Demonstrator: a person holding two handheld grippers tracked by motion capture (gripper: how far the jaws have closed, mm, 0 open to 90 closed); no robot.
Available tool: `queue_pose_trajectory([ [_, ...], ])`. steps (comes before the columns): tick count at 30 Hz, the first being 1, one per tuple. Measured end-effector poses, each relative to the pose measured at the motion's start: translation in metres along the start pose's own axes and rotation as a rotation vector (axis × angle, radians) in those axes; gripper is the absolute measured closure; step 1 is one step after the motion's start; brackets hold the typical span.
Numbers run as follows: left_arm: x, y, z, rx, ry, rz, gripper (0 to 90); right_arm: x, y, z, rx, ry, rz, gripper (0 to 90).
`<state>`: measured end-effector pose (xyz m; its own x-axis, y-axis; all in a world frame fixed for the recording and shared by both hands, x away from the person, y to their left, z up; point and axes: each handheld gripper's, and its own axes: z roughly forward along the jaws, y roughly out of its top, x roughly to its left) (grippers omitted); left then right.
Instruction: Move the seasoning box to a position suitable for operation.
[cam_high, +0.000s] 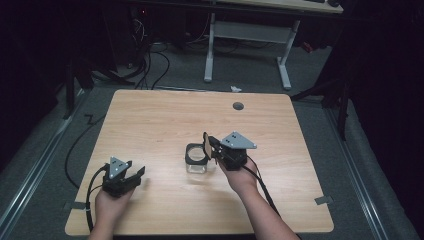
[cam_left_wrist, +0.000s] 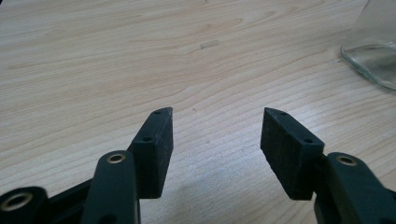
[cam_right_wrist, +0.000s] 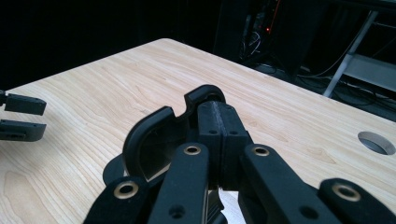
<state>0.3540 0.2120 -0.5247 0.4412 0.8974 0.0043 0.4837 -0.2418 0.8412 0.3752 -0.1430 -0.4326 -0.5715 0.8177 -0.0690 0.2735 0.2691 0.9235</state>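
**Lid up on its hinge, jar not yet handled further**

The right tongs are pinched fully together on the rim of a black lid, and that lid stands up on edge just at their tips, tilted back from the mouth of a clear glass jar. In the right gripper view the two pads meet with the curved black lid edge caught beside them, so I take it as a firm hold on the lid rather than on the glass. The jar itself sits on the wooden surface directly in front of and slightly below the right tongs, its black collar showing an open mouth. Whether the lid is hinged to that collar or already free of it I cannot tell from here.

The left tongs rest well off to the side of the jar, low over the surface, with their jaws spread wide and nothing between them. From the left gripper view the bare wood lies between the two pads, and the base of the jar sits ahead and off to one side, apart from them.

My reading: the opening is mostly done, since the mouth looks uncovered. What seems left is taking the lid clear or laying it down, and the left tongs have not yet come in to steady the jar, which could slide if the lid pulls on it.
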Motion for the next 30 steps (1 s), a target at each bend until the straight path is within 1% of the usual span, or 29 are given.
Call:
queue_pose_trajectory([
  [7,0.000,0.000,0.000,0.003,0.001,0.002,44.6,0.003,0.001,0.002,0.000,0.004,-0.001,90.0],
  [10,0.000,0.000,0.000,0.002,0.001,0.000,44.6,0.006,0.000,0.004,0.012,0.007,-0.005,90.0],
  [15,0.000,0.000,0.000,0.001,0.000,0.000,44.7,0.009,-0.001,0.009,0.017,0.007,-0.025,90.0],
  [24,0.002,0.000,-0.001,-0.001,-0.001,-0.006,44.7,0.012,-0.003,0.014,0.028,0.012,-0.026,90.0],
  [27,0.001,0.000,-0.001,-0.002,-0.001,-0.006,44.7,0.015,-0.005,0.018,0.037,0.018,-0.032,90.0],
  [30,0.001,0.000,-0.001,-0.002,-0.001,-0.005,44.8,0.020,-0.011,0.025,0.066,0.030,-0.041,90.0],
])
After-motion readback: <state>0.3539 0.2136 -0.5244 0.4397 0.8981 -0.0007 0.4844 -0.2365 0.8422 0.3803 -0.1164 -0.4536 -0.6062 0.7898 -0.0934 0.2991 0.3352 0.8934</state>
